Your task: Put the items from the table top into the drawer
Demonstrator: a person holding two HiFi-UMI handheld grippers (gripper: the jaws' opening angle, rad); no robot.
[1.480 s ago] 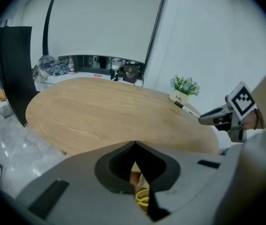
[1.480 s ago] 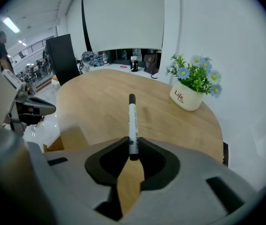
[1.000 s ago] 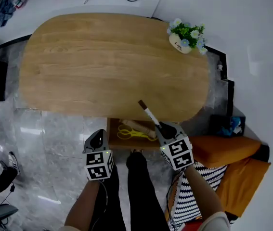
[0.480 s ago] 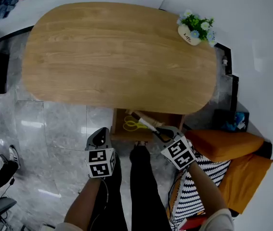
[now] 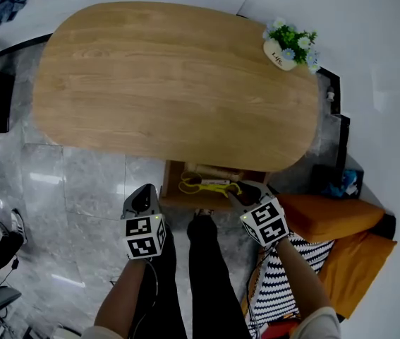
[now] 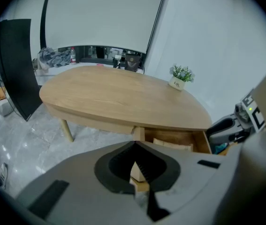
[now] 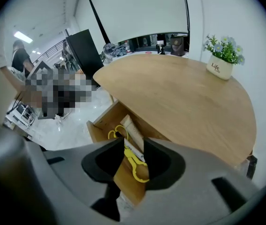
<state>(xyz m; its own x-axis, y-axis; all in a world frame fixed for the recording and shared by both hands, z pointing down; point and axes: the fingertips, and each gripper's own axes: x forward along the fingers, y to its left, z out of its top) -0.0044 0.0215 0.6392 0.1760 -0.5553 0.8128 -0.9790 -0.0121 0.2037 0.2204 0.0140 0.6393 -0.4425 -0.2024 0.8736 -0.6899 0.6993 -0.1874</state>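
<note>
The pen and scissors lie in the drawer just under the right claw, whose empty jaws have just been opening; the left claw is closed on nothing; only the flower pot, far ahead, looks left.

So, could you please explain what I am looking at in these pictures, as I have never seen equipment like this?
There is no robot here. A person holds a two-jaw gripper in each hand, and the cubes with square markers are part of the grippers. The head view comes from a camera on the person's head. It looks down at a wooden table that carries a small potted plant. Under the table's near edge, an open drawer holds yellow scissors, a pale tube and what looks like a white pen. The other two pictures come from cameras riding on each gripper, looking along its jaws. The left gripper is shut and empty. The right gripper points into the drawer. Its jaws have just been opening, and nothing is between them.
</note>
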